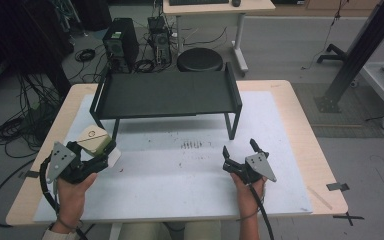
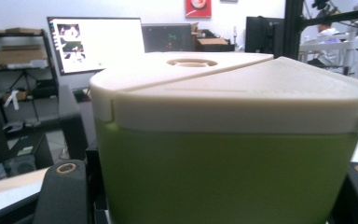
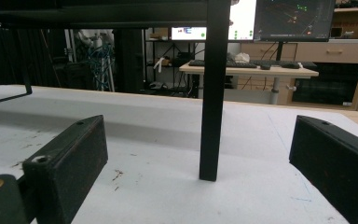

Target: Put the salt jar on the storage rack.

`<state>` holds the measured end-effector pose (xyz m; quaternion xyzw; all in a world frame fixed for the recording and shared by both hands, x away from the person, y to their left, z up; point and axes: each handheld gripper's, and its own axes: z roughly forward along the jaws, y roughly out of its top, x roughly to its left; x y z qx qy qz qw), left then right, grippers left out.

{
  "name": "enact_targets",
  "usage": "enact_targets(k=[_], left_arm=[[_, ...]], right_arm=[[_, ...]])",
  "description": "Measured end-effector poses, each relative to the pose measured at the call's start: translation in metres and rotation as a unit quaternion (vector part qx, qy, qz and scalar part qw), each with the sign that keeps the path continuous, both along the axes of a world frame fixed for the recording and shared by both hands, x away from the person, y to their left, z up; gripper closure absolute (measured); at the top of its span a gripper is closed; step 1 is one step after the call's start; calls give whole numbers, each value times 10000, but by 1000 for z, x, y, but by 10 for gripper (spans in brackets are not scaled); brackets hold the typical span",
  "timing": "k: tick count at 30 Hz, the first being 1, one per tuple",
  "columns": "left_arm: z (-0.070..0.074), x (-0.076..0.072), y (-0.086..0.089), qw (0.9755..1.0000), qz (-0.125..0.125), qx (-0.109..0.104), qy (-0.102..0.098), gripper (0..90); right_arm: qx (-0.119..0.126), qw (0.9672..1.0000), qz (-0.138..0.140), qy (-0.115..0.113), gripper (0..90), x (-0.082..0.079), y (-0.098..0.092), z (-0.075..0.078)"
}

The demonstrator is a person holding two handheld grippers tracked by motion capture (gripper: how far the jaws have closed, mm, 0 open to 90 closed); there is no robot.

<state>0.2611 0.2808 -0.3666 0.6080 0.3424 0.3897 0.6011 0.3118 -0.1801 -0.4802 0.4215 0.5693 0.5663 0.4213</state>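
My left gripper [image 1: 99, 152] sat at the near-left part of the table [image 1: 300, 130], over the edge of the white mat [image 1: 180, 185]. Its jaws were clamped on a green container [image 2: 223, 177] with a cream lid [image 2: 242, 98]. From above, the container [image 1: 96, 140] showed tilted, lid facing up and toward me, held just in front of the left legs of the black shelf rack [image 1: 165, 95]. In the left gripper view the green body pressed close between both jaws; the lid had a round recessed ring near its far edge and a small tab sticking out at the right. Whether the container touched the mat, I could not tell.

My right gripper [image 1: 240, 152] rested at the near-right of the mat, well apart from the left one, jaws spread wide with nothing between them. Its camera looked along the mat at the rack's front right leg [image 3: 213, 93], which stood upright between the two jaws, farther off. The mat carried dark scuffs and specks near the middle.

Beyond the table: a round black stool [image 1: 200, 60], a computer tower [image 1: 121, 45] on the floor, loose cables, a second desk [image 3: 247, 71] with a keyboard.
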Motion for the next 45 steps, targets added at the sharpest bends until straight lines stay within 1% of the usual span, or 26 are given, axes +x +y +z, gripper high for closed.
enact_targets(k=[7, 10, 13, 16, 19, 25, 28, 31, 39, 45], left_arm=[[24, 1, -5, 9997, -199, 0, -129, 293], [32, 2, -7, 9995, -290, -15, -158, 293], [41, 4, -9, 9991, -370, 13, -199, 293], [49, 7, -11, 9987, -458, 19, -215, 293], [57, 9, -14, 9983, -528, 72, -248, 293], [75, 17, -22, 9968, -705, 113, -349, 293], [81, 22, -27, 9962, -785, 102, -362, 293], [86, 27, -30, 9957, -862, 75, -341, 293], [98, 43, -38, 9940, -1075, -85, -189, 293], [107, 58, -43, 9930, -1171, -101, -117, 293]], right_arm=[[12, 10000, 1, 7, 43, 0, 0, 0], [22, 10000, 3, 13, 43, 0, 0, 0], [26, 10000, 6, 14, 43, 0, 0, 0], [38, 10000, 5, 13, 43, 0, -1, 0], [43, 10000, 3, 15, 43, 0, -1, 0], [43, 10000, 0, 23, 43, 0, -1, 0], [47, 10000, 1, 22, 43, 0, -1, 0], [48, 10000, 4, 31, 44, 0, -1, 0], [68, 10000, -5, 60, 46, 1, -1, 0], [72, 10000, -11, 64, 48, 1, -1, 0]])
